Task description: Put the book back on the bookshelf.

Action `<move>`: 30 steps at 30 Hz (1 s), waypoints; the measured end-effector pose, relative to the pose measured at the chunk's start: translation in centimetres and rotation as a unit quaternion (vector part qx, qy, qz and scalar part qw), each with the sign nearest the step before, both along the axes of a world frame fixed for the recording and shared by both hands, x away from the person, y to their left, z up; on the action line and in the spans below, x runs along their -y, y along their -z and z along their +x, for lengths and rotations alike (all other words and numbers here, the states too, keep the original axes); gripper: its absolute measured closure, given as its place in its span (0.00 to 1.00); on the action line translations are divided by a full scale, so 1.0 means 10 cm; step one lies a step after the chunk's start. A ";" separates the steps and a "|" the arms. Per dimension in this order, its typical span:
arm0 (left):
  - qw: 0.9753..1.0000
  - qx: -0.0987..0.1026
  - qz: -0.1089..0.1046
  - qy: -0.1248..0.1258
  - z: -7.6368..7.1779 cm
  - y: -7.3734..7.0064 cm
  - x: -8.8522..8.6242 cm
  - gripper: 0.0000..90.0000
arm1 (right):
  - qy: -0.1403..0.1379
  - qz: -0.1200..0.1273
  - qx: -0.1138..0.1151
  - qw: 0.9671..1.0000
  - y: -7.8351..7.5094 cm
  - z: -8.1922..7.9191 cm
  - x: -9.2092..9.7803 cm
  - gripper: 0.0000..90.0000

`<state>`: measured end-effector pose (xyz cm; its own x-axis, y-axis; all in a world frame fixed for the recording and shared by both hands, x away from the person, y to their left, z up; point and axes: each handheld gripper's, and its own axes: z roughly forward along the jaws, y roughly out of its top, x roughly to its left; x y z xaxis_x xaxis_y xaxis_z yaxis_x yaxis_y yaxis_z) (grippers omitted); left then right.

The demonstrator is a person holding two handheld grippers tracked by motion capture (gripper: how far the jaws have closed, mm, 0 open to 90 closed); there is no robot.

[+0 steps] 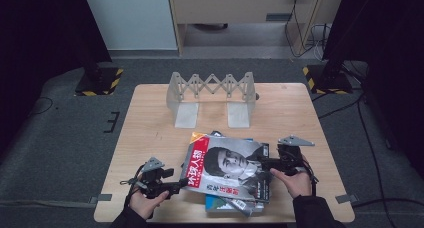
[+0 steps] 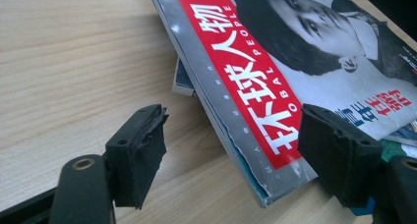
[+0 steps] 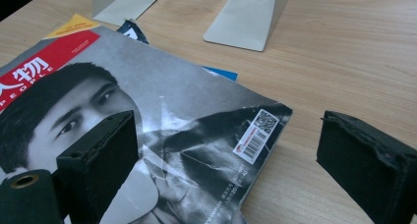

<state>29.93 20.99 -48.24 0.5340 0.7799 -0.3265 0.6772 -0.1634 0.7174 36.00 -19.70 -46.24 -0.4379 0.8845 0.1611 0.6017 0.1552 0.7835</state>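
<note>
The magazine (image 1: 227,170) lies atop other magazines (image 1: 231,206) near the bench's (image 1: 150,123) front edge, an accordion rack (image 1: 212,95) standing well behind. The left hand-held gripper (image 1: 181,184) gapes wide around the magazine's spine corner, gripping nothing. The right hand-held gripper (image 1: 264,163) gapes wide over the opposite corner, likewise empty.

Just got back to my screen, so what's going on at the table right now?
A person holds a gripper in each hand at either side of a magazine that tops a small pile on the wooden table. The left gripper is open with its jaws astride the magazine's red-banded edge. The right gripper is open astride the barcode corner. An expanding rack stands behind.
</note>
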 end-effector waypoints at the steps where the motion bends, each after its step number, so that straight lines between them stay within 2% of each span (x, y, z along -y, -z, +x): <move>1: 1.000 -0.003 -0.003 0.000 0.00 0.00 0.01 0.28 | 0.000 0.000 0.000 1.000 0.00 0.00 0.00 0.09; 11: 0.999 -0.028 -0.010 0.017 0.00 0.06 0.08 0.30 | -0.017 -0.008 -0.009 1.000 0.07 0.00 -0.11 0.09; 24: 0.996 -0.064 -0.049 0.030 0.05 0.14 0.16 0.30 | -0.035 -0.018 -0.027 0.999 0.20 0.00 -0.20 0.09; 30: 0.995 -0.073 -0.060 0.033 0.08 0.18 0.19 0.30 | -0.038 -0.026 -0.034 0.998 0.24 0.01 -0.22 0.09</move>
